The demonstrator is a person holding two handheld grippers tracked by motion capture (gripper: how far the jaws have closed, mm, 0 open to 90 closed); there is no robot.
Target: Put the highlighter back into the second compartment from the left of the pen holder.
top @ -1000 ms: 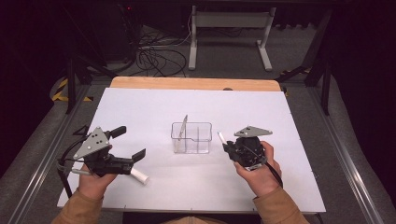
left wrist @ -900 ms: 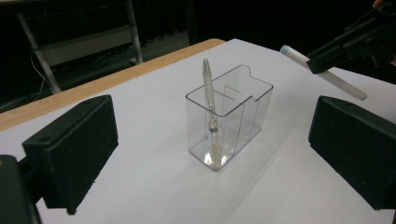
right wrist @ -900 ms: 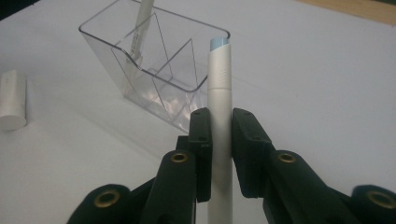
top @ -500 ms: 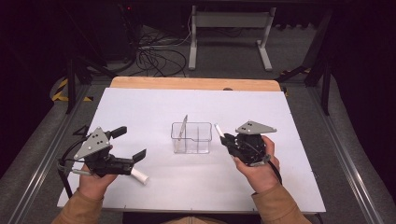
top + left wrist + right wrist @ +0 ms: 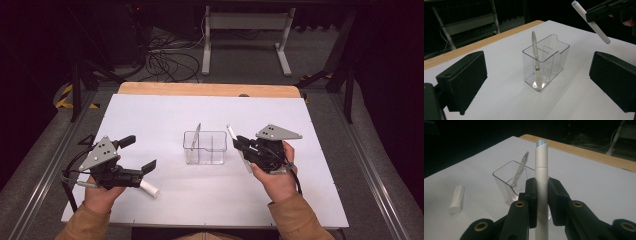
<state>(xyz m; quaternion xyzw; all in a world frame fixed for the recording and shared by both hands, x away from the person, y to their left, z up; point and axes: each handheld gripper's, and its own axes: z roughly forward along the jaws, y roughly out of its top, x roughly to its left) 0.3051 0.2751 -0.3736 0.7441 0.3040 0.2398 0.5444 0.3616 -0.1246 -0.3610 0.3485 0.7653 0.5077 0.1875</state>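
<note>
Since the earlier high view, the right claw (image 5: 239, 143) has carried its white marker (image 5: 231, 133) up and leftward, closer to the clear organizer (image 5: 205, 147); the left hand has kept its place. Across the white table (image 5: 310, 200), that organizer stands in the middle with one slim pen (image 5: 535, 57) leaning in its left compartment. Right of it, the right hand (image 5: 274, 176) grips its tool from below, wrist low, jaws pointing left and clamped tight on the marker's barrel, which slants up toward the organizer's rim. The left claw (image 5: 137, 156) hovers well left of the organizer, jaws wide with nothing between them, and a small white cap (image 5: 149, 188) lies on the table just beside it. Likely trouble: the slanted marker could strike the thin rim and tip or shove the light organizer, or slip in the pads if lowered off-axis.
</note>
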